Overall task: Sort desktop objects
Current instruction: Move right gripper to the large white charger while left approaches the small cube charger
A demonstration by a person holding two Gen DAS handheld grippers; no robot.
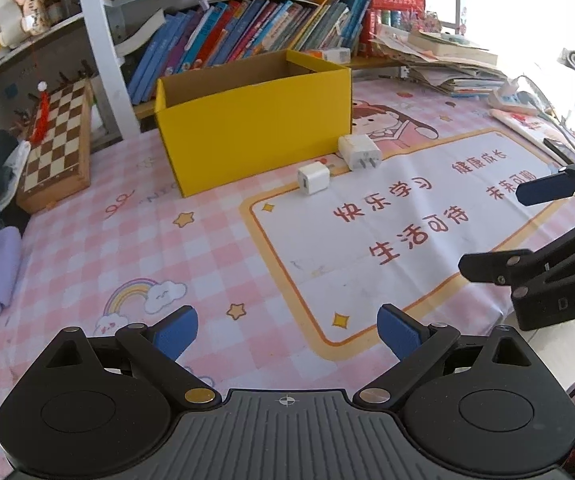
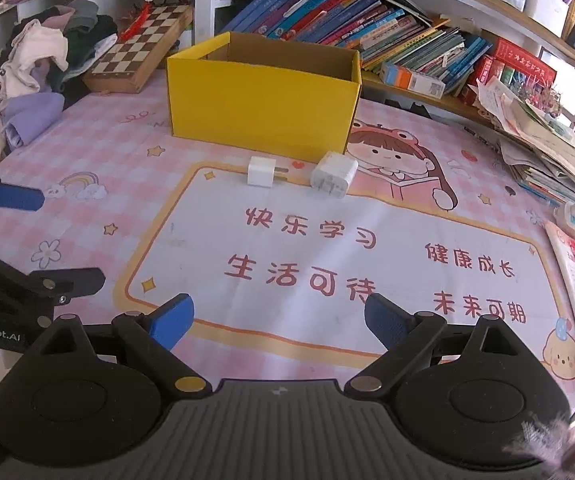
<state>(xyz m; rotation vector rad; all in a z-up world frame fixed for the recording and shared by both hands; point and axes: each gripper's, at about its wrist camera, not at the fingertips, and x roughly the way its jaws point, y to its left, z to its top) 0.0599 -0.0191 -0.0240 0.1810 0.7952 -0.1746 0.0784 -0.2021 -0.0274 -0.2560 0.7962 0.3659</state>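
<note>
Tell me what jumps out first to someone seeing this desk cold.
The open yellow box at the back of the pink checked mat grabs the eye. Two white chargers lie just in front of it. Both claws, left and right, hover open and empty nearer the camera.

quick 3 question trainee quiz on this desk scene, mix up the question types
1. True or false: both white chargers already lie inside the yellow cardboard box.
2. Multiple choice: the left claw and right claw are A) both open and empty B) both shut C) one holding a charger.
3. Fill in: the smaller charger lies to the ___ of the larger charger in the right wrist view.

Key: 1 false, both lie on the pink desk mat in front of the box; 2 A; 3 left.
</note>
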